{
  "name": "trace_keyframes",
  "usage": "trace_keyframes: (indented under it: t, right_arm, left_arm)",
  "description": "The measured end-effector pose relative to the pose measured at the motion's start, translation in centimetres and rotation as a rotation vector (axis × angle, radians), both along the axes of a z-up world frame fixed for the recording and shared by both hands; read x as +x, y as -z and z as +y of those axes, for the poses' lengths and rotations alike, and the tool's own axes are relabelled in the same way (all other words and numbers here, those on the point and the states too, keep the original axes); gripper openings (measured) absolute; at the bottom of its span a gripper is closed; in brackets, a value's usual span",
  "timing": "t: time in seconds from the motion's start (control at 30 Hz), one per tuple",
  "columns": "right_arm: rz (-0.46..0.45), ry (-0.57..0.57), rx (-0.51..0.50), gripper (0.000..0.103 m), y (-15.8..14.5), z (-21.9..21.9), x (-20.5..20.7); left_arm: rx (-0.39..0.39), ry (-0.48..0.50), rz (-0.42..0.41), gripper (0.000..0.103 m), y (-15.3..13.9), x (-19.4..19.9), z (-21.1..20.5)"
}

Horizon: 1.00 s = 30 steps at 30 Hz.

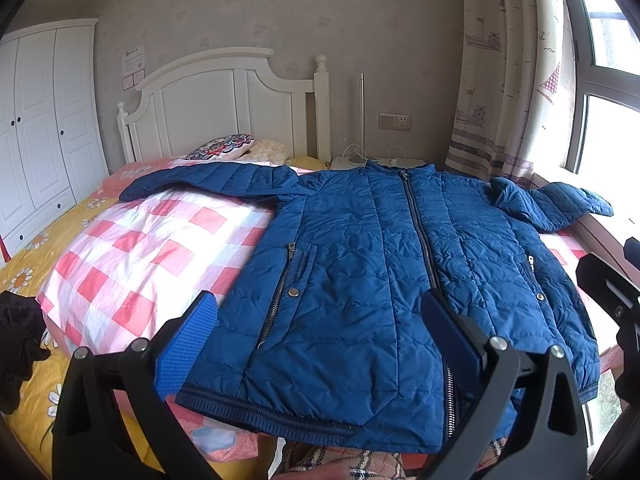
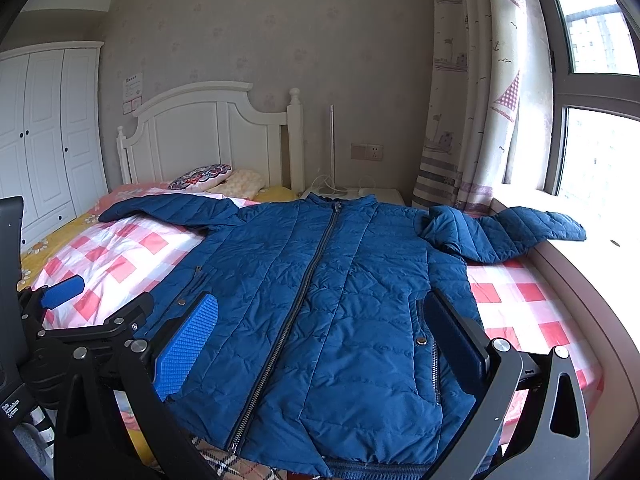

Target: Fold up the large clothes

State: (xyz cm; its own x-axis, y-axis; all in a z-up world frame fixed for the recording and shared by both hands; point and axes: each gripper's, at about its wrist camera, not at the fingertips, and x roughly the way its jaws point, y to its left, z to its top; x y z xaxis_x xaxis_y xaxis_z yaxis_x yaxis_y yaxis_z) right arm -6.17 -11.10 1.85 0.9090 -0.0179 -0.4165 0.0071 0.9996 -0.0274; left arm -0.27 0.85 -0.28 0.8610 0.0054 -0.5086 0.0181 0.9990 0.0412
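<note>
A blue quilted jacket (image 1: 360, 264) lies flat, front up and zipped, on the bed, hem toward me; it also shows in the right wrist view (image 2: 320, 300). One sleeve stretches left across the checked quilt (image 1: 208, 182), the other is bent at the right onto the window ledge (image 1: 560, 204). My left gripper (image 1: 320, 324) is open and empty, hovering over the jacket's left hem half. My right gripper (image 2: 324, 332) is open and empty, over the right hem half. The left gripper also shows at the left edge of the right wrist view (image 2: 60, 292).
A pink-and-white checked quilt (image 1: 140, 248) covers the bed over a yellow flowered sheet (image 1: 24, 276). A dark garment (image 1: 18, 340) lies at the left. Pillows (image 1: 224, 146) and a white headboard (image 1: 224, 100) are at the far end. A window ledge (image 2: 600, 264) borders the right. A plaid cloth (image 2: 232, 464) hangs below the hem.
</note>
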Motion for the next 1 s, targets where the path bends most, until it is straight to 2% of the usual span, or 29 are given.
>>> trace_keyframes:
  t: [0.47,0.7,0.83,1.0]
  right_arm:
    - [0.017,0.001,0.009,0.098,0.2,-0.3,0.3]
    - [0.062,0.020,0.035,0.098,1.4,-2.2,3.2]
    - [0.136,0.052,0.079,0.098,3.1,-4.3,6.5]
    - [0.240,0.145,0.165,0.098,5.3,-9.3,11.3]
  left_arm:
    - [0.000,0.001,0.003,0.101,0.0,0.0,0.1]
    - [0.000,0.007,0.019,0.101,0.5,0.6,-0.2]
    - [-0.007,0.006,0.067,0.101,1.3,3.5,-0.8]
    - [0.029,0.019,0.169,0.101,3.3,10.5,-2.4]
